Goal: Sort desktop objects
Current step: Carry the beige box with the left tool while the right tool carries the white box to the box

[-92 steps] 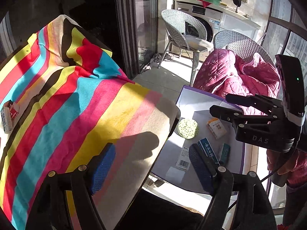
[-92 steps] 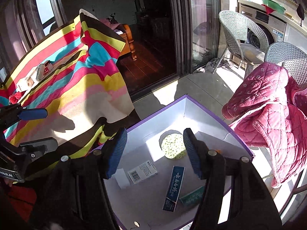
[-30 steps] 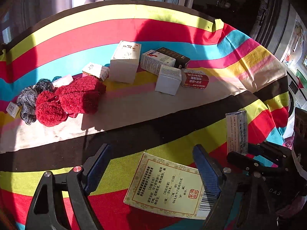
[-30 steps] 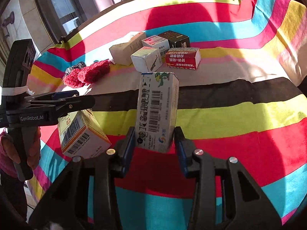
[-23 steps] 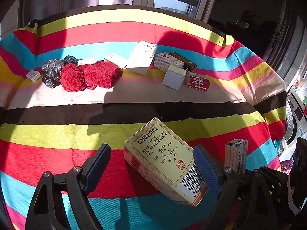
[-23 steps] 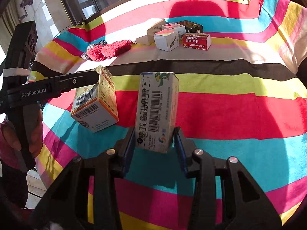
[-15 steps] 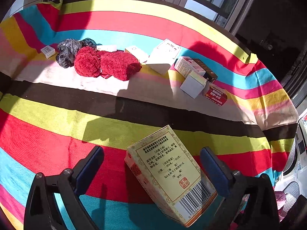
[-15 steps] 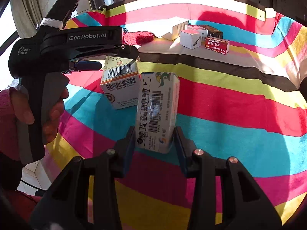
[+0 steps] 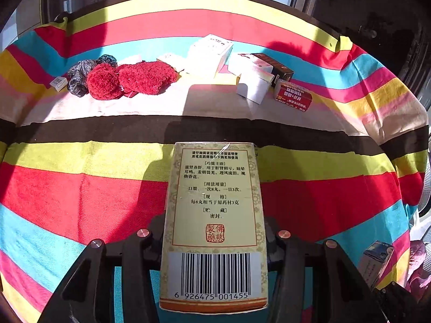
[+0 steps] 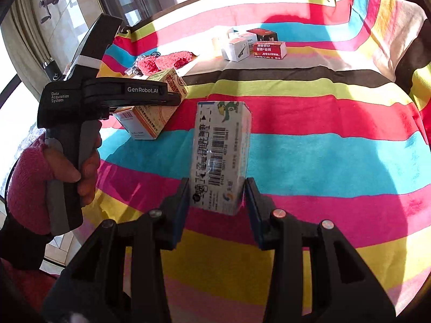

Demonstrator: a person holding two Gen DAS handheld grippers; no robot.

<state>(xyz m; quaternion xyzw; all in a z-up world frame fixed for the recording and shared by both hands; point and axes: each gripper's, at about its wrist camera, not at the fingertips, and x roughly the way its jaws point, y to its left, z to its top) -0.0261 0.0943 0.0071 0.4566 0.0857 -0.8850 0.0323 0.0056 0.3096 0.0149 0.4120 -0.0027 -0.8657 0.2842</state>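
The cream medicine box (image 9: 214,215) sits between the jaws of the left tool (image 9: 214,231), its barcode end toward the camera; those jaws are closing on its two long sides, and from the right wrist view the box (image 10: 150,107) looks lifted clear of the striped cloth (image 10: 323,148). It reads as a light, stiff cardboard carton with thin walls, so a firm squeeze could dent it; the long flat sides near the middle look like the safest place to take hold, and the glossy print may be a little slippery. Just beside this box, the right tool (image 10: 216,196) is clamped on the lower end of a white box with a barcode (image 10: 221,156), held upright above the cloth. Well beyond the cream box, at the far side of the table, lie a cluster of small boxes (image 9: 253,72) and a red fluffy bundle (image 9: 129,79).
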